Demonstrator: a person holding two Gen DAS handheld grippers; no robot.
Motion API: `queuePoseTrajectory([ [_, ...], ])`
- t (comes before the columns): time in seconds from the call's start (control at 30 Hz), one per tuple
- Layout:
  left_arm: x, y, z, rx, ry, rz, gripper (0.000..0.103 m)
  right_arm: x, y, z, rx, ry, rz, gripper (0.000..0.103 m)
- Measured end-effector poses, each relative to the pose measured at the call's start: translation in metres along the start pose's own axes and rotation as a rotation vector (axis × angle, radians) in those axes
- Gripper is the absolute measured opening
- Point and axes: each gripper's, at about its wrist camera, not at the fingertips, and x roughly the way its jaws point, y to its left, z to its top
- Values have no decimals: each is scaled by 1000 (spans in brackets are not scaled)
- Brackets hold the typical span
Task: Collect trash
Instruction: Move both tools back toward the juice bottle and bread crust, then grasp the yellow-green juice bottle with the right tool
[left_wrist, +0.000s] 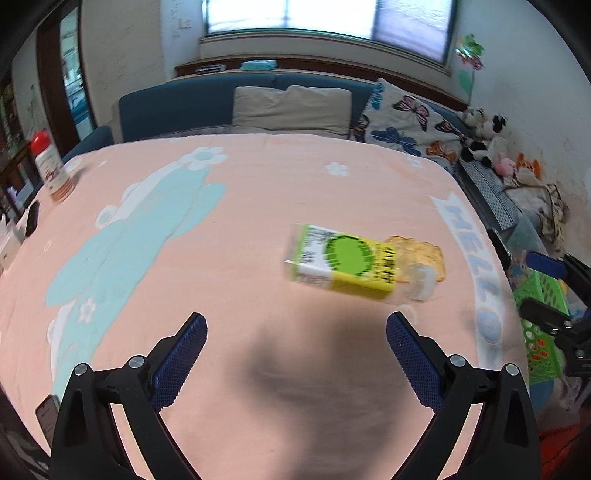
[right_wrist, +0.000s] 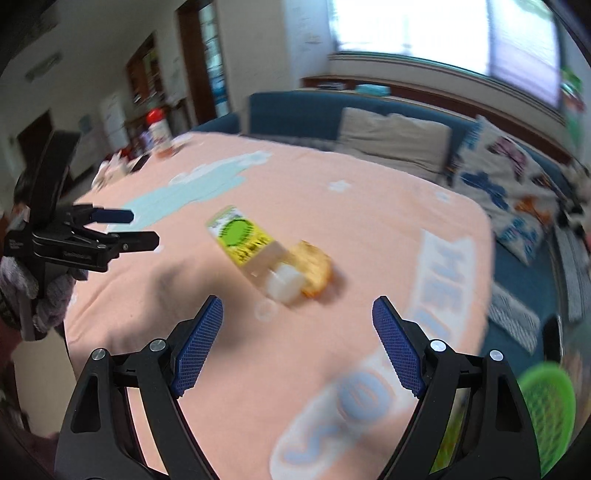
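Nearest in each wrist view are the spread blue pads: the left claw (left_wrist: 295, 328) hangs wide open and empty over the pink cloth of the bench (left_wrist: 258, 192), and the right claw (right_wrist: 297, 314) is just as open and empty. Just beyond them lies the trash: a clear plastic bottle (left_wrist: 343, 260) with a yellow-green label, on its side, its white cap end pointing toward the right claw. Touching that cap end is a flat golden-brown scrap (right_wrist: 314, 269) that looks like a cracker or a piece of bread, though blur keeps me from being sure. The step in hand seems to be the approach to the bottle, and the right claw is better lined up. A good grasp would turn the pads across the labelled body, not the tapering neck, come down low enough to bracket it before closing, and close gently, since an empty bottle will likely roll or squirt away on soft cloth. The green basket (left_wrist: 539, 332) off the bench's right edge looks like the likely bin. Farther back stands a red-capped bottle (left_wrist: 50, 168) on the left corner, then a blue sofa (left_wrist: 177, 96) with cushions.
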Motion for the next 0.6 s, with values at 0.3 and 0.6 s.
queuePoseTrajectory([
  [0.3, 7, 41, -7, -64, 14, 20, 94, 83, 28, 39, -140, 73, 90, 77],
  [0.6, 23, 63, -10, -109, 33, 18, 94, 153, 55, 54, -322, 175, 97, 70],
])
